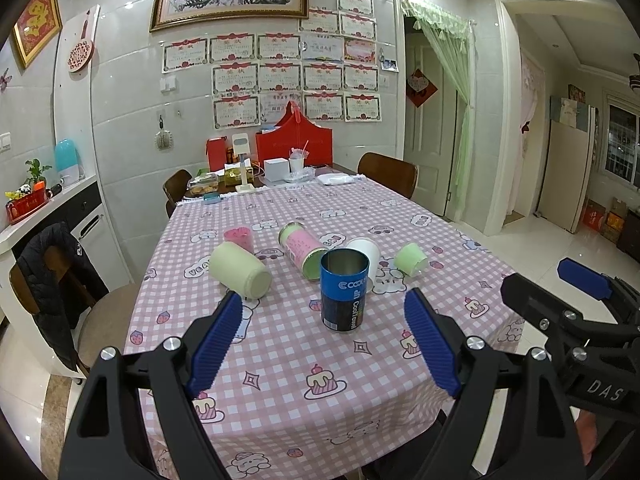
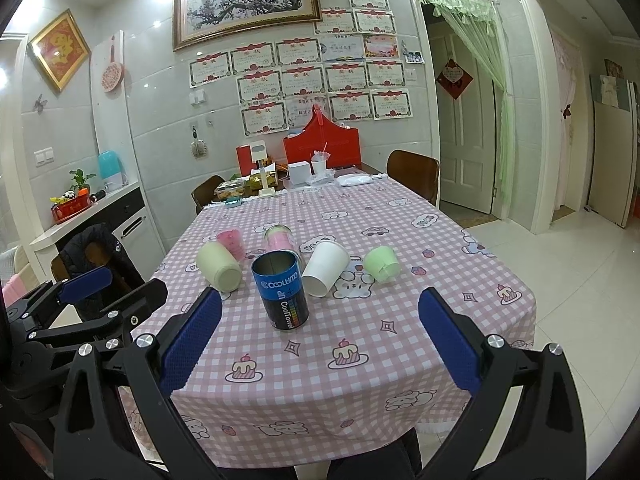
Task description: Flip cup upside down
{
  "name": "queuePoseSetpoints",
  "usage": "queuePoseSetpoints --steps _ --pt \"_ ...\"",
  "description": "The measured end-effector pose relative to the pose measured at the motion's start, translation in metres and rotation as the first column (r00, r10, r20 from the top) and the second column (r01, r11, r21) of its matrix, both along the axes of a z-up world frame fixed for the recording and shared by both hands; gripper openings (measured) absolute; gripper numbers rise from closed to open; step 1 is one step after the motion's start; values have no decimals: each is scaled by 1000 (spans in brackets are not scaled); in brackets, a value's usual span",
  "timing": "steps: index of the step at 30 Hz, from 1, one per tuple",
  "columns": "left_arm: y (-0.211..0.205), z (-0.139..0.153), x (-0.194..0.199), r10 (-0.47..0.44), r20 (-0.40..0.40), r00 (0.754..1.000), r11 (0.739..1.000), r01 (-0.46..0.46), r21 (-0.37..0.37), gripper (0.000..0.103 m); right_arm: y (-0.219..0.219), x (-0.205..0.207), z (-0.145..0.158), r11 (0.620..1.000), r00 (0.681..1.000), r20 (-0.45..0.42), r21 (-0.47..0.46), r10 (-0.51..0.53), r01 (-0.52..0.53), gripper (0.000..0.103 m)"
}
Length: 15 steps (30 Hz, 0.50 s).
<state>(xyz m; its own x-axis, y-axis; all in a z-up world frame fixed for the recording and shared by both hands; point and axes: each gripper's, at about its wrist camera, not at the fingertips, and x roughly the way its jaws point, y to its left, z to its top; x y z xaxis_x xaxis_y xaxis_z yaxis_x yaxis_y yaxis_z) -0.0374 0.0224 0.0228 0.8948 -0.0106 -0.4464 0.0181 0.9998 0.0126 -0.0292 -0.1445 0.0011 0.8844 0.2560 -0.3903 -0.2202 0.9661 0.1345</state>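
Observation:
A blue and black can-shaped cup (image 1: 343, 290) stands upright with its mouth open upward on the pink checked tablecloth (image 1: 300, 360); it also shows in the right wrist view (image 2: 282, 290). My left gripper (image 1: 323, 340) is open and empty, short of the cup and in line with it. My right gripper (image 2: 320, 344) is open and empty, near the table's front edge with the cup ahead and to the left. Each gripper shows at the edge of the other's view.
Lying on their sides behind the cup are a cream cup (image 1: 241, 271), a pink and green tin (image 1: 303, 249), a white paper cup (image 2: 325, 267) and a small green cup (image 2: 382, 263). A pink cup (image 1: 239, 238) stands further back. Chairs and boxes crowd the far end.

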Motion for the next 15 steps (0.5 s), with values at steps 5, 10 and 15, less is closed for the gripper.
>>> queuePoseSetpoints --steps 5,10,15 --pt "0 -1 2 1 -1 1000 1000 -1 1 82 0 0 -2 1000 1000 -2 -1 2 -2 95" --pt "0 -1 2 0 -1 1000 1000 0 1 82 0 0 -2 1000 1000 -2 -2 0 0 95" --pt "0 -2 2 3 -1 1000 1000 -3 5 82 1 -1 -3 1000 1000 -5 -3 1 -1 95"
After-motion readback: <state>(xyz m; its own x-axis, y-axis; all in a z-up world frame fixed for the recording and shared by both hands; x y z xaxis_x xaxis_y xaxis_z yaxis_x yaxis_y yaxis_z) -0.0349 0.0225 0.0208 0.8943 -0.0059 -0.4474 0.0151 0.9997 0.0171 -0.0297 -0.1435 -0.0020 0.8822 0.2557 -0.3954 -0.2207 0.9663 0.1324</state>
